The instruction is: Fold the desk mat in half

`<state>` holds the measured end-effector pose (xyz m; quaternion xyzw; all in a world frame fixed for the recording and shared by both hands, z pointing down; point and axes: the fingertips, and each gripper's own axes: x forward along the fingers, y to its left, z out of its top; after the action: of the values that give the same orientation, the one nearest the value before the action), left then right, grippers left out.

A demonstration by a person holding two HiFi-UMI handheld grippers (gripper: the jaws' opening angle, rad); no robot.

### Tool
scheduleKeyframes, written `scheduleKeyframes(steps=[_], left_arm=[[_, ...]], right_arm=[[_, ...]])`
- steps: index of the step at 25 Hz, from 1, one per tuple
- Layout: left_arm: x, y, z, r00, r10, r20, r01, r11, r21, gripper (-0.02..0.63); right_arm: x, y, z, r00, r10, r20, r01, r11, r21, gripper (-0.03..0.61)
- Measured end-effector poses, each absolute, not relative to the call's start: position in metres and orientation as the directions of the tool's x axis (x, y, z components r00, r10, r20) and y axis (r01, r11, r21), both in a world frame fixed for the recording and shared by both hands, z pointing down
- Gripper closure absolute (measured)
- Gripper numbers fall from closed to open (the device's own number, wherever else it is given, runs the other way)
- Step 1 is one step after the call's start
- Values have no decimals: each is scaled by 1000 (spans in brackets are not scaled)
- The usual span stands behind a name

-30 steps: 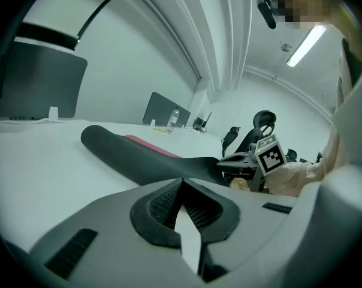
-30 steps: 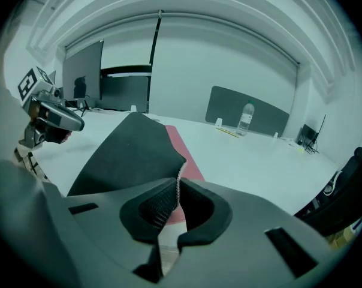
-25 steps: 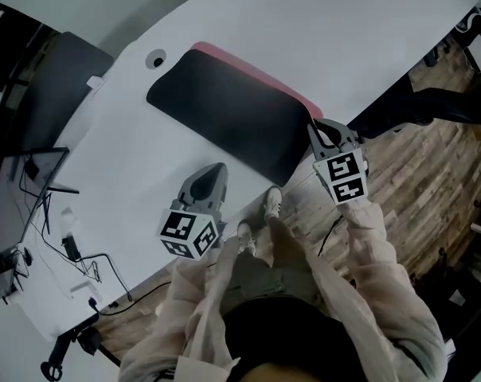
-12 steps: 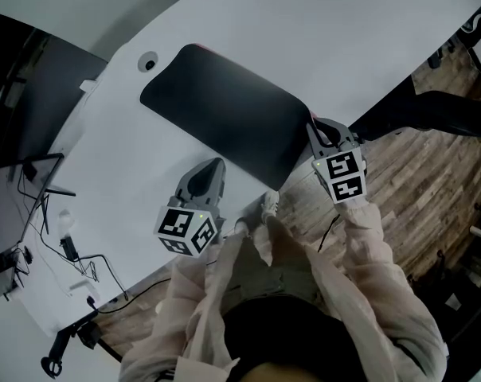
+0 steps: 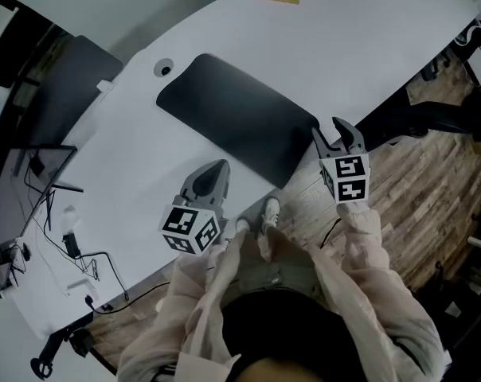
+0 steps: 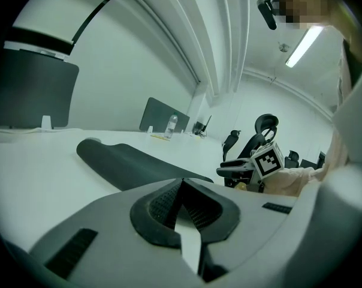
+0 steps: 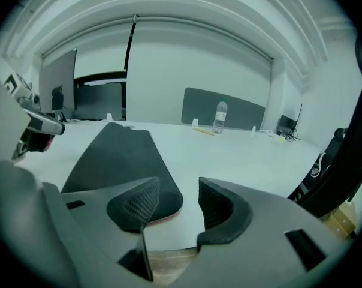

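Closest to us, our left gripper (image 5: pixel 217 168) hovers over the white table (image 5: pixel 368 46) with its jaws pressed together on nothing. Our right gripper (image 5: pixel 334 132) hangs at the table's edge. Its jaws have just been opening and stand apart with nothing between them, right by the near corner of the desk mat (image 5: pixel 240 122) but not touching it. The mat lies folded flat, black side up, with a sliver of pink peeking out under that corner. Way back there's a water bottle (image 7: pixel 219 117).
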<state>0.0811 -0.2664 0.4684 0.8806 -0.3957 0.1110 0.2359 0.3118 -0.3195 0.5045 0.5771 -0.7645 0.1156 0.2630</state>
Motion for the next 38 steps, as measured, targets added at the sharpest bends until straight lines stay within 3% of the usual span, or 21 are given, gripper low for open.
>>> scheduleKeyframes(steps=[5, 15, 27, 38], left_arm=[[61, -258, 436, 667, -664, 339, -745, -591, 309, 589], [16, -259, 374, 624, -750, 220, -780, -578, 240, 588], [-32, -238, 368, 531, -823, 201, -846, -504, 174, 588], [-45, -221, 377, 513, -827, 228, -858, -485, 169, 588]], right_arm=[[262, -301, 449, -297, -838, 457, -933, 357, 48, 396], [169, -291, 366, -432, -847, 310, -886, 463, 29, 563], [111, -259, 357, -522, -805, 284, -840, 543, -4, 563], [104, -238, 361, -517, -804, 293, -844, 535, -20, 565]])
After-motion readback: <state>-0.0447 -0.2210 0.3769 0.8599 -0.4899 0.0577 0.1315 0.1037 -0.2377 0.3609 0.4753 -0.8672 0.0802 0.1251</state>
